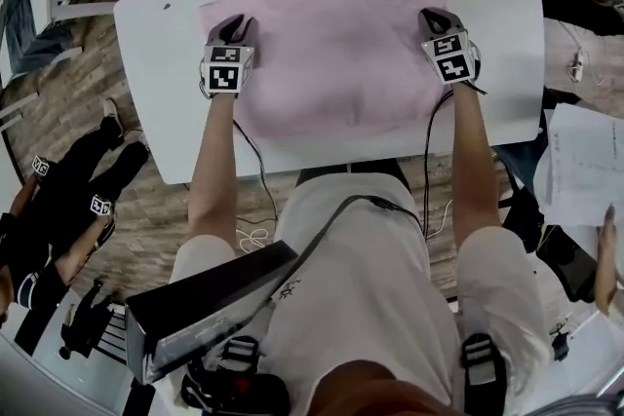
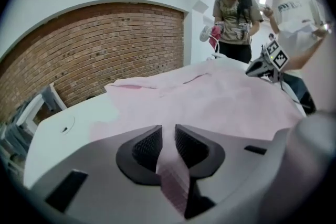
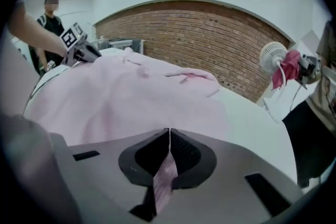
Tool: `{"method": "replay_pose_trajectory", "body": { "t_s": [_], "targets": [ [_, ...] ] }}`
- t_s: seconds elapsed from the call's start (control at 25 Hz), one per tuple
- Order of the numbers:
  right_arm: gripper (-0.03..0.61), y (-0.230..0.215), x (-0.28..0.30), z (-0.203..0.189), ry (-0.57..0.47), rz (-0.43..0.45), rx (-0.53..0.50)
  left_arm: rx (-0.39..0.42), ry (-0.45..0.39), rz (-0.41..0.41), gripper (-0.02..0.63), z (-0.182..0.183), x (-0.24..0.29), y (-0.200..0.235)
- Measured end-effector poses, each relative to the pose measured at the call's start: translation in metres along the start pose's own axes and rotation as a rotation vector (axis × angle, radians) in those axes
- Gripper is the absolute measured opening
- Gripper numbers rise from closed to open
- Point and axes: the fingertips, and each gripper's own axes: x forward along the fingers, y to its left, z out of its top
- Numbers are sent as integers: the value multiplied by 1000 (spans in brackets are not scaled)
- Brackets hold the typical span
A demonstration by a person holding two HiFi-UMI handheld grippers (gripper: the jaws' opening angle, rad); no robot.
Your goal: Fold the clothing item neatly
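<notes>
**Head view.** A pink garment (image 1: 331,44) was seen spread flat over most of a white table (image 1: 156,63), with its near hem towards the person. The left gripper (image 1: 234,24) was set on the cloth's left side edge. The right gripper (image 1: 436,18) was set on the right side edge, roughly level with it.

**Left gripper view.** A strip of pink cloth was seen running back between the jaws. The jaws were held narrow and closed on a fold of it. The rest of the garment was seen lying ahead on the table.

**Right gripper view.** The jaws were found almost together, with a thin fold of the same cloth pinched between them.

**Step, as judged.** Both side edges appeared to be gripped and a fold was about to be started, with none made yet. The next move was judged to need both edges lifted together and carried evenly, so that the cloth would not be dragged or skewed.
</notes>
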Motion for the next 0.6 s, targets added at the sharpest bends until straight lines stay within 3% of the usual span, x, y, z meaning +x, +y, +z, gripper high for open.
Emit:
{"method": "replay_pose_trajectory", "body": {
  "t_s": [0.08,0.36,0.6],
  "targets": [
    [14,-4,1,-3,-2,-13,46,-43,-17,12,78,-2,-3,5],
    [14,-13,-7,0,-12,-28,13,23,-44,29,78,9,-9,0],
    [15,41,-34,13,-97,59,24,21,-96,25,78,-2,-48,-6]
  ]
}}
